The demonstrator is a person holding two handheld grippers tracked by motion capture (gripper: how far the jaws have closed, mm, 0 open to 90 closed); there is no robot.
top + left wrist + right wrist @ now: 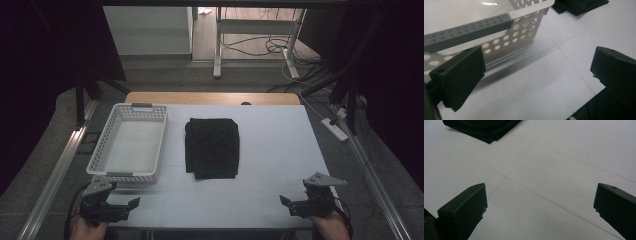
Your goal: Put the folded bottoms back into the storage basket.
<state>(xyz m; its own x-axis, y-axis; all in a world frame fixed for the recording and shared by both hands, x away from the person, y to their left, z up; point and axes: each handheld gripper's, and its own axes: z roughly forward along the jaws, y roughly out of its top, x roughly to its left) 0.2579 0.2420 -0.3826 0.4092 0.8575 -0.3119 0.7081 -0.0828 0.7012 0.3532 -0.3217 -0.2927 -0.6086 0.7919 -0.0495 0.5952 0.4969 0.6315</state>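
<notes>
Both claws, left claw [131, 204] and right claw [286, 201], hovered wide open and empty at the near counter [280, 150] edge, with the folded black cloth [212, 147] farther off between them.

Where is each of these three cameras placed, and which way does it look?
High view: above the person's side, looking forward and down on the table; both hands, left gripper and right gripper show.
Left gripper view: rides the left gripper, facing the white basket; its open jaws show.
Right gripper view: rides the right gripper, facing bare tabletop; its open jaws show.
Shared: the folded black cloth appears in all three.
</notes>
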